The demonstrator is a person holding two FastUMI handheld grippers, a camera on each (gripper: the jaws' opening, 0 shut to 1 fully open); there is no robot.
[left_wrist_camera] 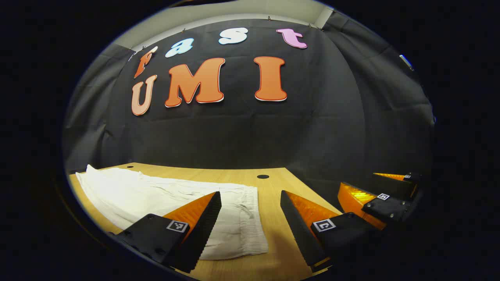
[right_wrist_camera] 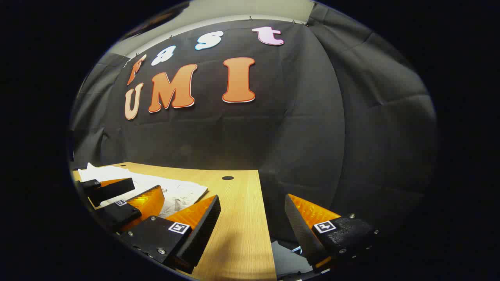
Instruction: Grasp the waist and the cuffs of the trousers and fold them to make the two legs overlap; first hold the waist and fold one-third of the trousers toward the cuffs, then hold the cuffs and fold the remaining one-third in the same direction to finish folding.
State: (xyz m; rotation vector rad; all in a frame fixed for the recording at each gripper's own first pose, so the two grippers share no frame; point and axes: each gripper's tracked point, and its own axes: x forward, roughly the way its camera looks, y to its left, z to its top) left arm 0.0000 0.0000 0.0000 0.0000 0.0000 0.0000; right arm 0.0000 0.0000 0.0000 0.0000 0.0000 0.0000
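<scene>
The black cloth wall (left_wrist_camera: 250, 132) of the booth rises behind everything and wraps round the right side. Below it runs the light wooden table (left_wrist_camera: 273, 218), with a small dark round hole (left_wrist_camera: 263, 176) near its far edge; in the right gripper view the table's right edge drops off to a pale floor (right_wrist_camera: 283, 257) below.

The white trousers (left_wrist_camera: 164, 191) lie flat on the table, stretched from the far left toward the near middle, wrinkled along their length. The gathered waist end (left_wrist_camera: 250, 218) is the nearer end in the left gripper view.

The left claw (left_wrist_camera: 250, 226) hangs over the near part of the table with its fingers spread wide and nothing between them. Its left finger stands in front of the cloth just inside the waist, and its right finger is over bare wood just right of the waist edge, so the waist lies below and between the two. Whether the tips touch the cloth cannot be told.

The right claw (right_wrist_camera: 252, 230) is also spread and holds nothing. It sits over bare wood at the table's right edge, to the right of the trousers (right_wrist_camera: 156, 187) and apart from them; its right finger hangs past the table's edge. In the left gripper view it shows at the far right (left_wrist_camera: 375, 191), beyond the table's corner.
</scene>
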